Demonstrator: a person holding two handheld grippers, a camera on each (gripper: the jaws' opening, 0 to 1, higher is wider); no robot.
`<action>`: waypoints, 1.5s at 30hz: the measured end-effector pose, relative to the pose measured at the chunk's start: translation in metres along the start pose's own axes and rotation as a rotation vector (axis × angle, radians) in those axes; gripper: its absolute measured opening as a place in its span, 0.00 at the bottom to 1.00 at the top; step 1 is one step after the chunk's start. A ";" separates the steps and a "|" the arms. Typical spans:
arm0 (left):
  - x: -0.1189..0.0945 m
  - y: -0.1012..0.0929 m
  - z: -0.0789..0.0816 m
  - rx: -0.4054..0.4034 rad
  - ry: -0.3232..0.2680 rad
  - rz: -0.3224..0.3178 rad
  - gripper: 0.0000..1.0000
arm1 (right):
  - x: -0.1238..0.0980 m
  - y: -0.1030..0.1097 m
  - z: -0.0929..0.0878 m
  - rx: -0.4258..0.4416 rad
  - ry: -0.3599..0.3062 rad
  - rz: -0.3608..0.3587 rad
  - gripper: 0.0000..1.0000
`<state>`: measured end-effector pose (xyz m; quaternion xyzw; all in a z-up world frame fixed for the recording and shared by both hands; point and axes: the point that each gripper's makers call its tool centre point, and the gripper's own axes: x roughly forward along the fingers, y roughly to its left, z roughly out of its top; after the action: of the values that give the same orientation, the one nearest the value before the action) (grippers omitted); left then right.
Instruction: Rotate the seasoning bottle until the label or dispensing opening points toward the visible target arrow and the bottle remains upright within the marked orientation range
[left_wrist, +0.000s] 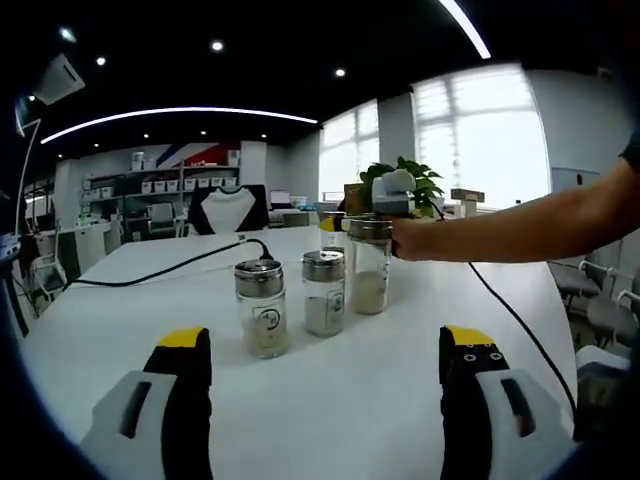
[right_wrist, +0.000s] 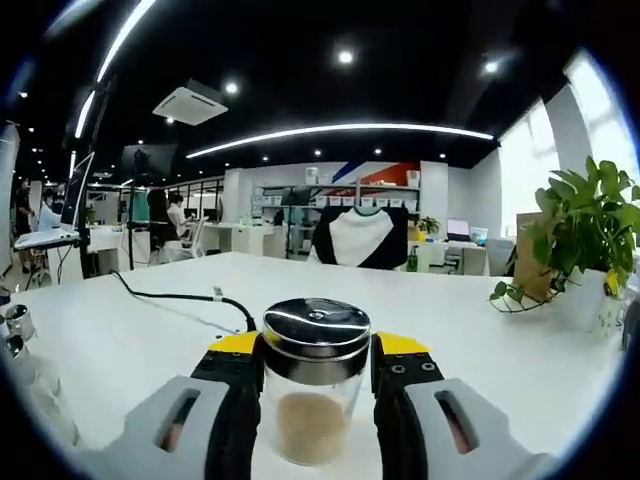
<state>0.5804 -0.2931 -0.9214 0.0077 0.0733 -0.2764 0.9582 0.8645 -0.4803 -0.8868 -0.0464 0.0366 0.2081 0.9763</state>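
The right hand-held gripper is clamped on the bottle standing on the counter, so turn slowly and keep it straight, while the left hand-held gripper waits with jaws apart.

Right gripper clamps seasoning bottle upright – white table, plant nearby.

We see clear glass on the seasoning bottle, its lid polished metal with bright glints, and a pale grainy powder inside. The right gripper wears matt grey plastic with glossy yellow tips. The table looks smooth, white and faintly shiny. The cable is black rubbery matt.
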 end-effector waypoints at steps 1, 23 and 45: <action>0.000 0.001 0.001 -0.001 -0.001 0.002 1.00 | 0.001 0.000 0.000 -0.001 0.002 -0.007 0.39; -0.003 0.001 0.011 0.010 -0.043 -0.012 0.79 | -0.024 0.001 0.021 0.059 -0.018 0.067 0.37; -0.002 0.000 -0.005 -0.060 -0.034 -0.044 0.92 | -0.108 0.025 0.045 -0.030 -0.058 0.092 0.37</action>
<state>0.5779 -0.2920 -0.9264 -0.0276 0.0654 -0.2954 0.9527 0.7580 -0.4967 -0.8346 -0.0534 0.0075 0.2548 0.9655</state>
